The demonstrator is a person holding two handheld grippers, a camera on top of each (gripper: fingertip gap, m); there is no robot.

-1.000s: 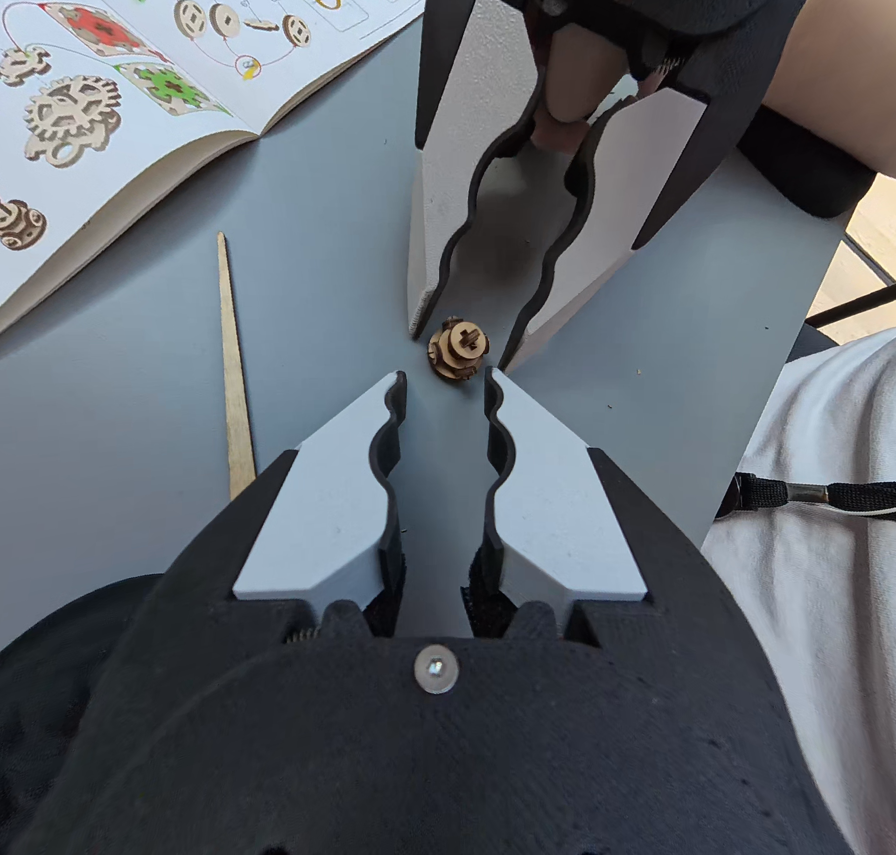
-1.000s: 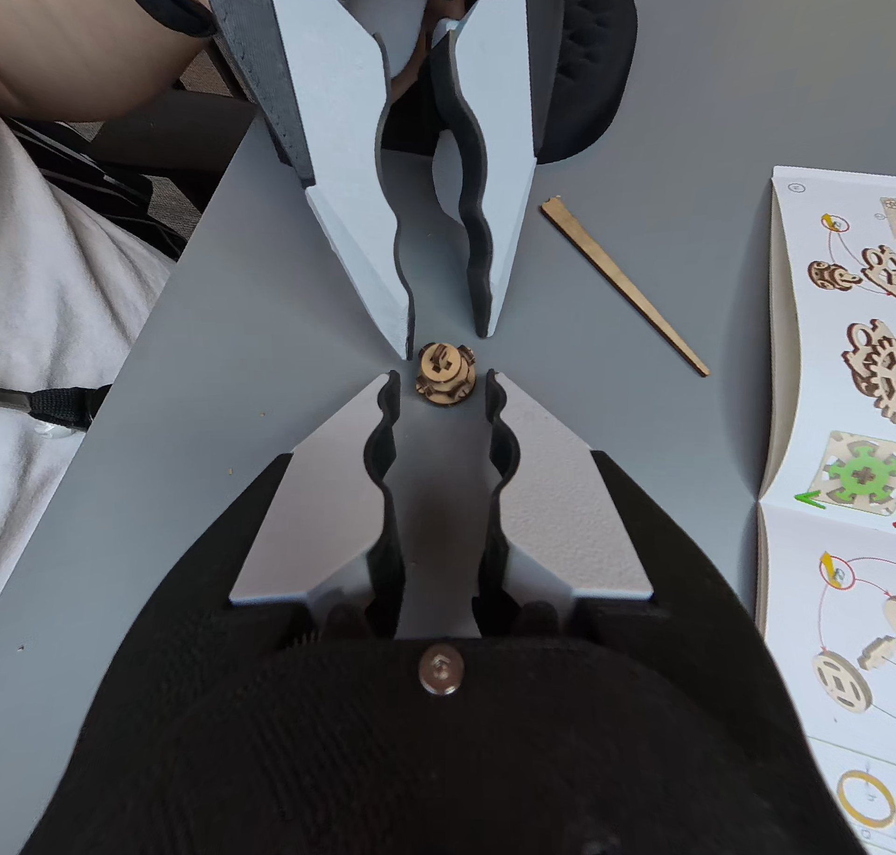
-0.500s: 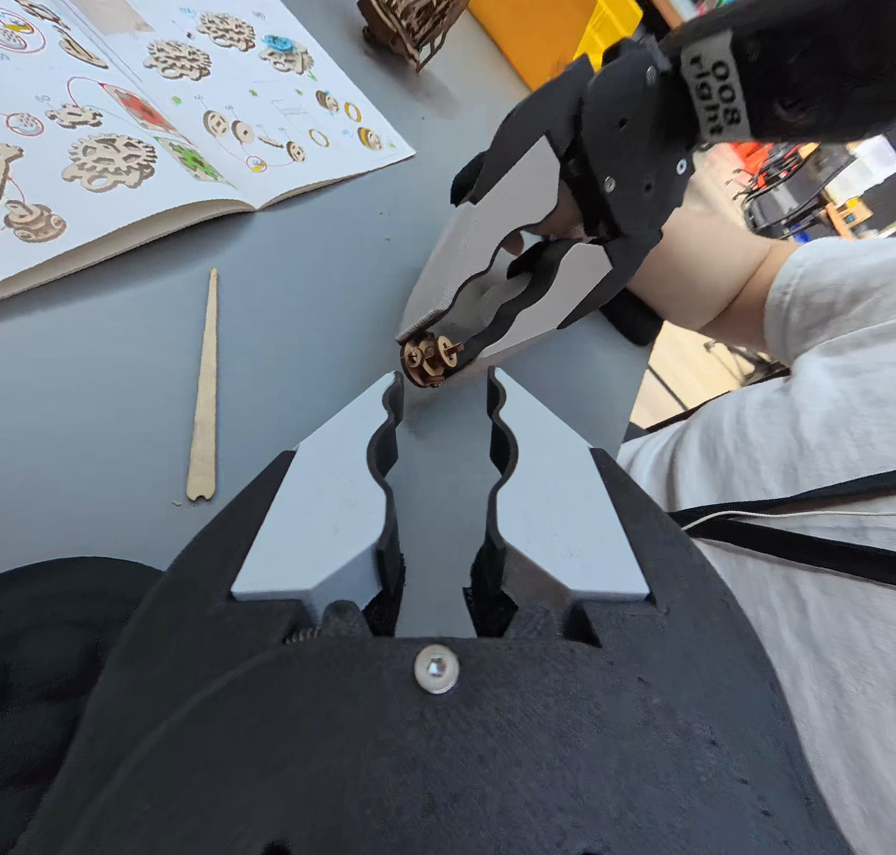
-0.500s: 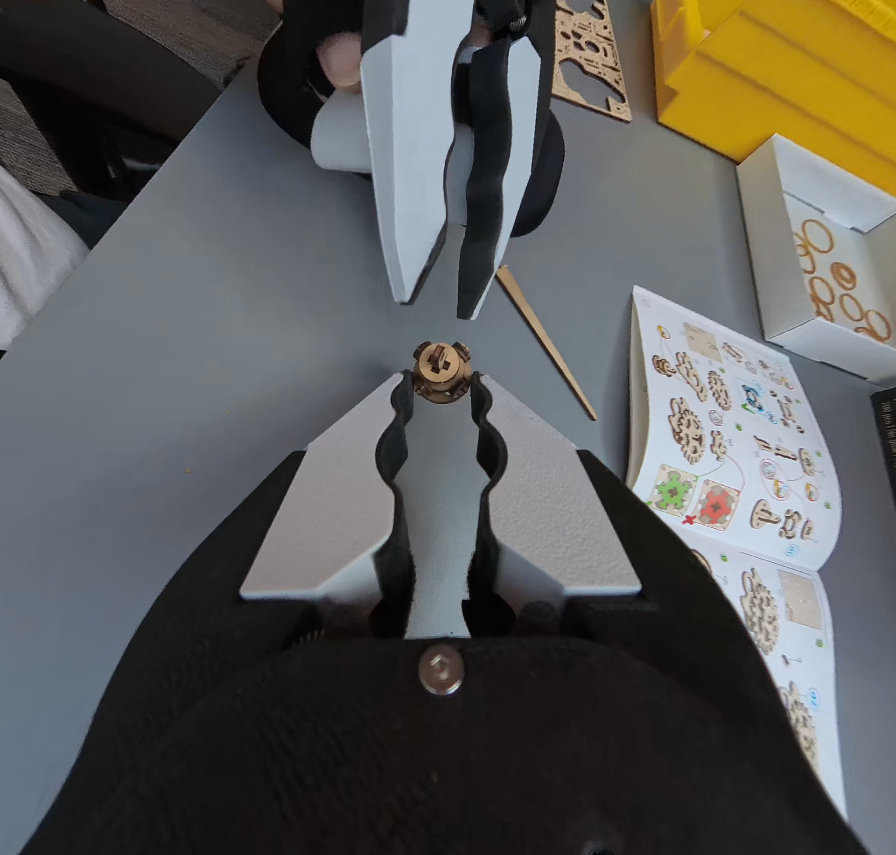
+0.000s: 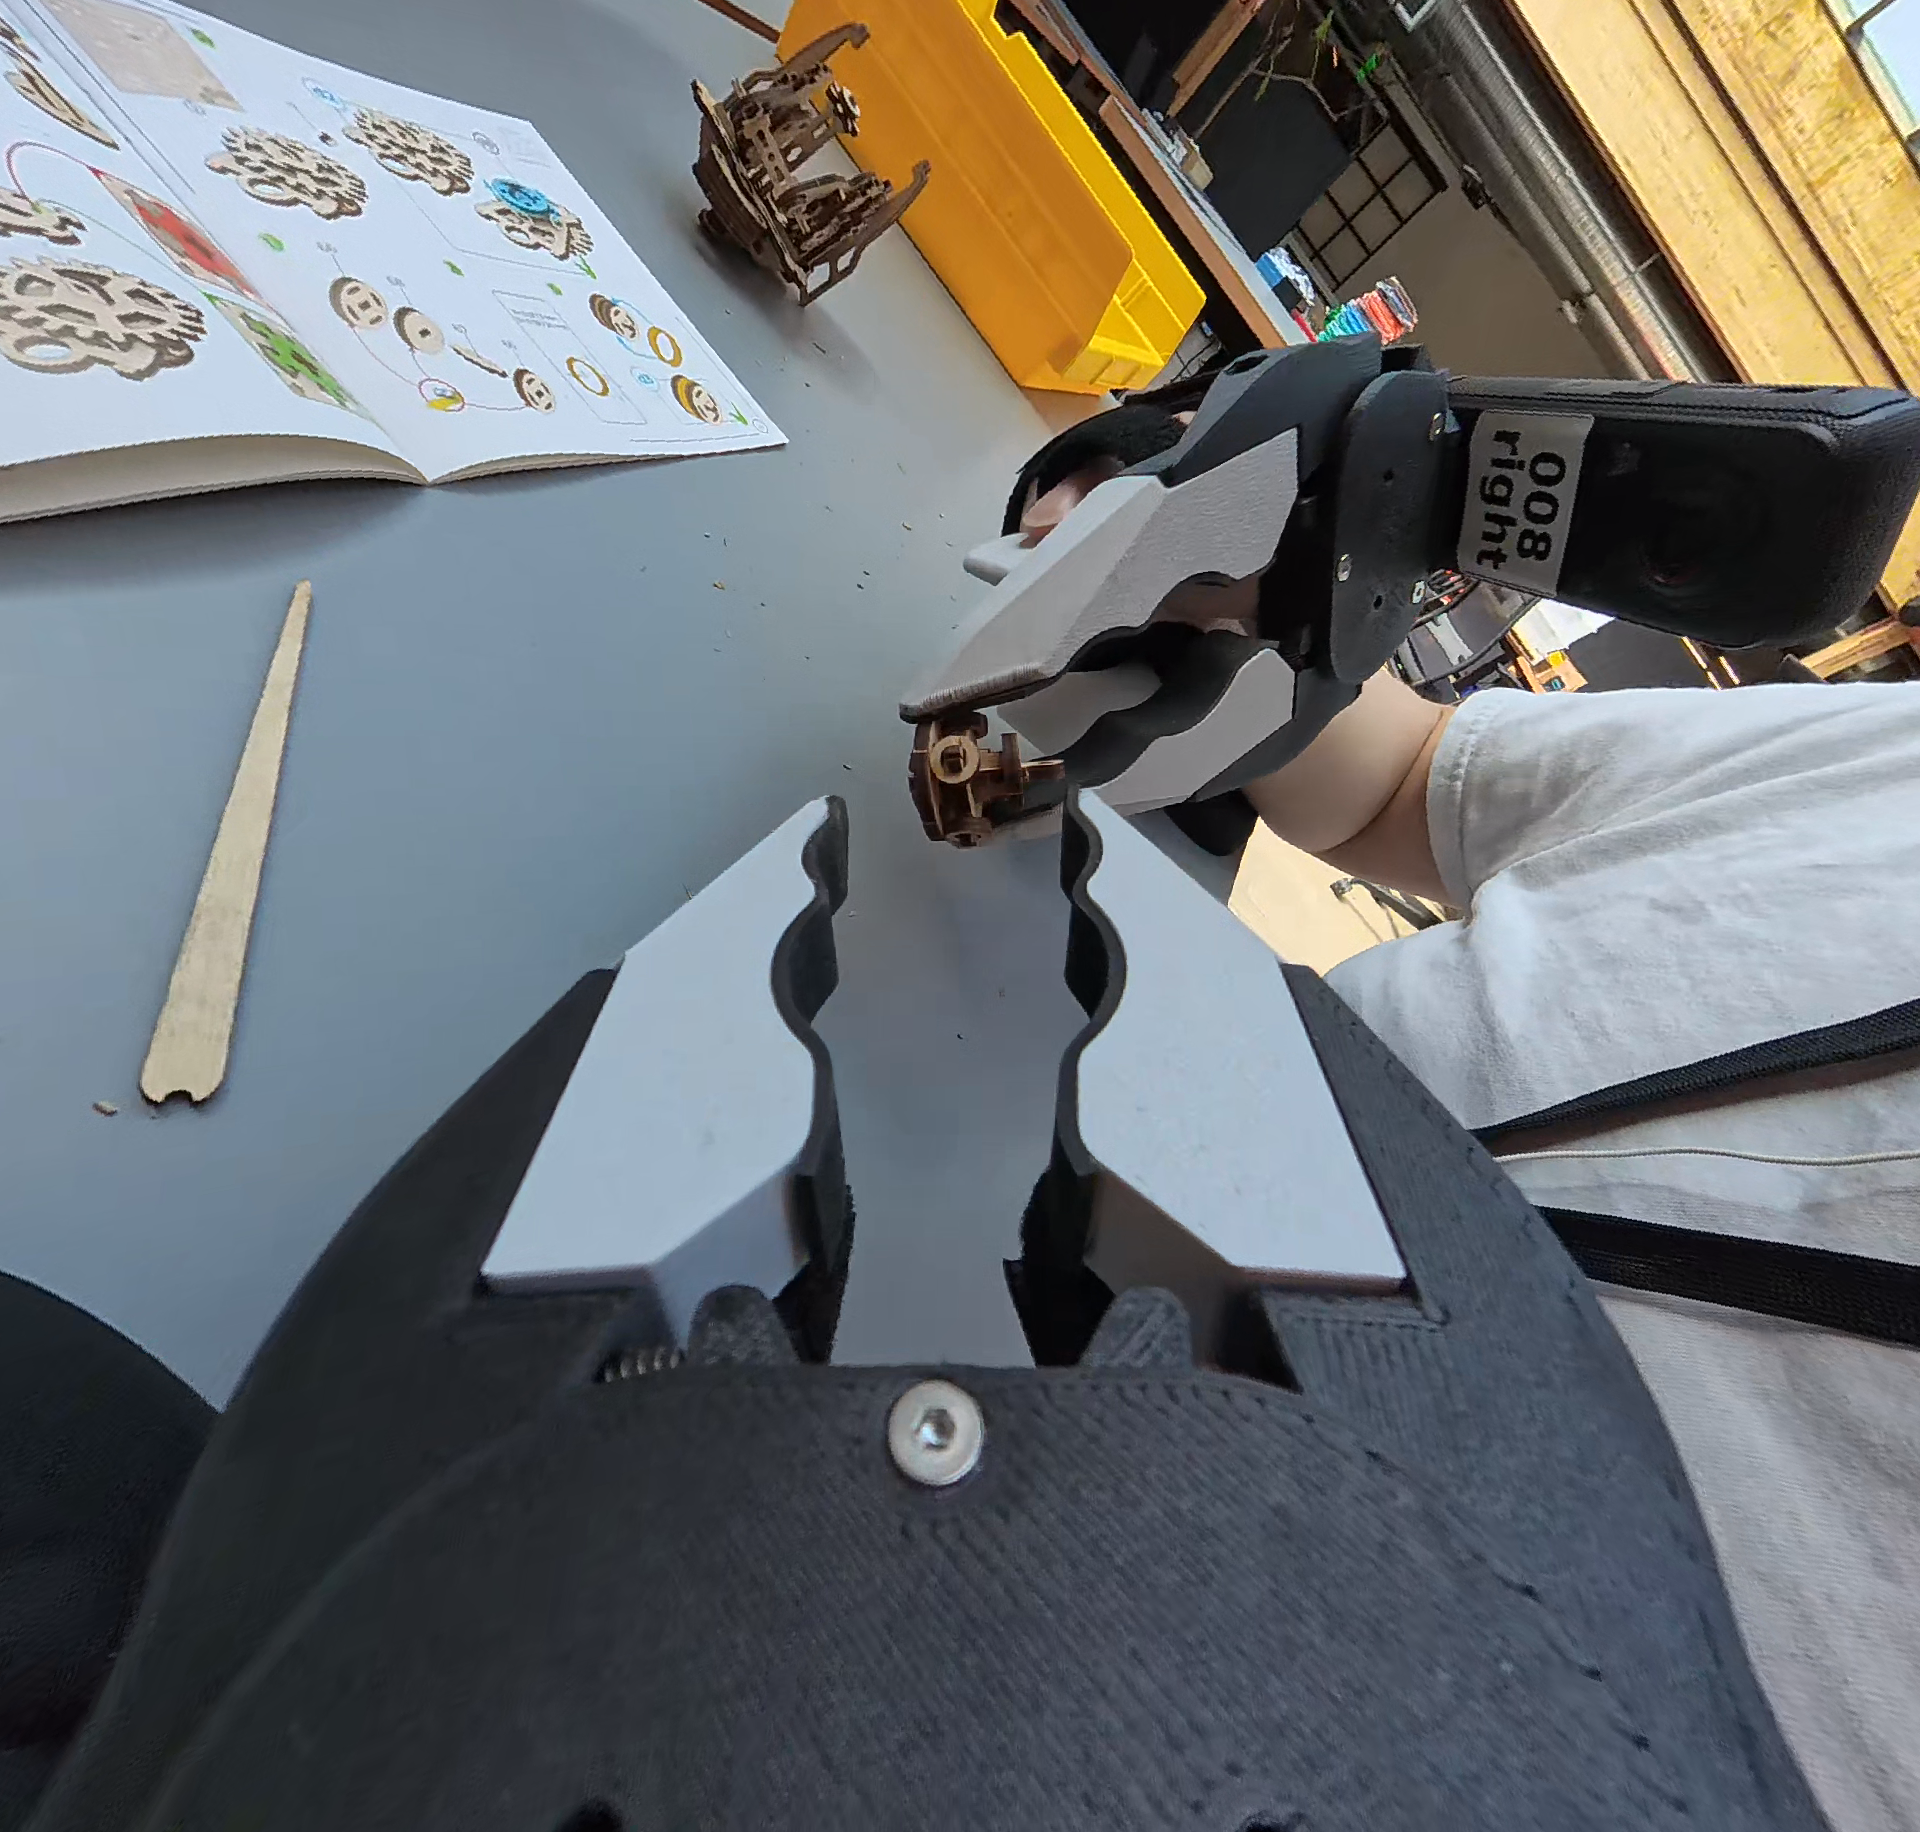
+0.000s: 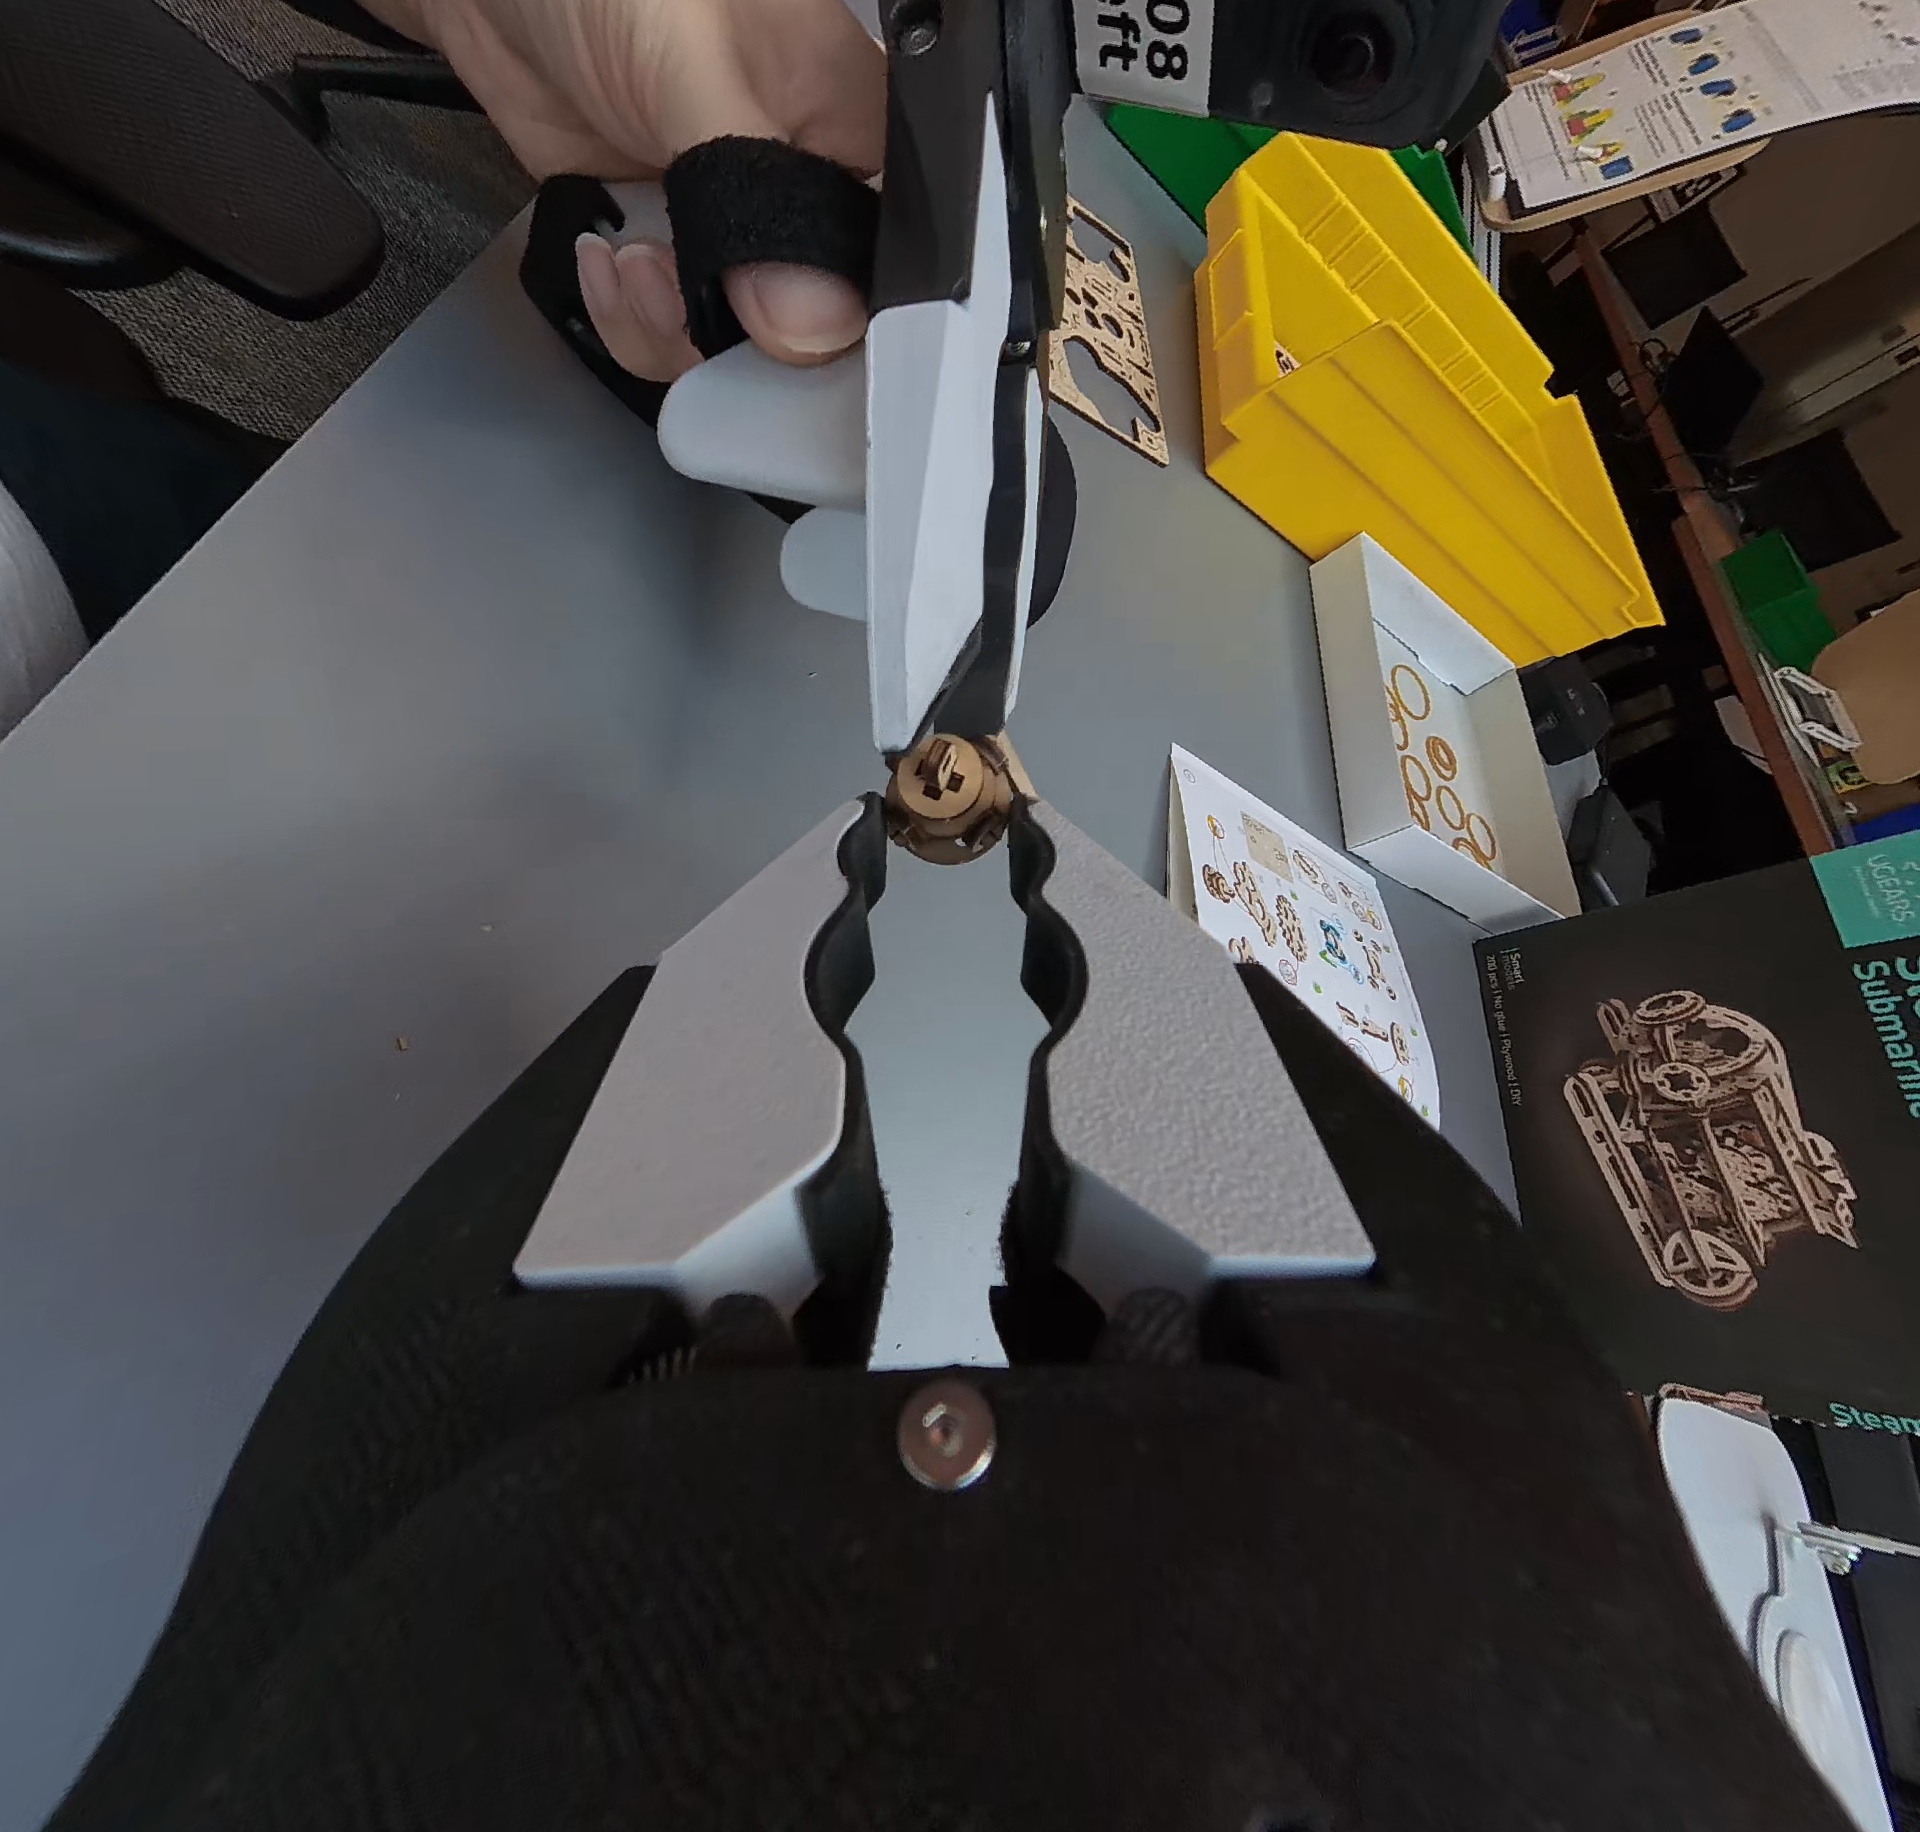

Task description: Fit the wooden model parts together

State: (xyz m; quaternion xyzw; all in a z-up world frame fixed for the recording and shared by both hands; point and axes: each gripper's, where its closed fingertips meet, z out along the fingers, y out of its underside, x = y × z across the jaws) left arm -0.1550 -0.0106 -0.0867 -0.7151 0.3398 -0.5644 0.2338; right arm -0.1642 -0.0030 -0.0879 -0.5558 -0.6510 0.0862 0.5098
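A small round wooden hub (image 6: pixel 943 808) with a cross-shaped peg is pinched between the tips of my right gripper (image 6: pixel 945 824), which holds it in the air above the grey table (image 6: pixel 416 743). In the left wrist view the hub (image 5: pixel 966 780) sits in the right gripper's tips, just beyond my left gripper (image 5: pixel 954 814). My left gripper is open and empty, its fingertips on either side of the space in front of the hub. In the right wrist view the left gripper (image 6: pixel 935 728) shows edge-on, its tips right at the hub's top.
An open instruction booklet (image 5: pixel 312 255), a flat wooden stick (image 5: pixel 223 868) and a partly built wooden model (image 5: pixel 795 182) lie on the table. Yellow bins (image 6: pixel 1403 411), a cut-out wooden sheet (image 6: pixel 1107 348), a white box of rings (image 6: pixel 1423 733) and a black kit box (image 6: pixel 1714 1107) stand at the right. Both grippers' tips are close together, under 4 cm apart. About 10 cm separates my left fingertips from the flat wooden stick (image 5: pixel 223 868).
My right gripper has shut on the hub and raised it off the table. Both grippers have tilted up. My left gripper has stayed open and now faces the hub closely.
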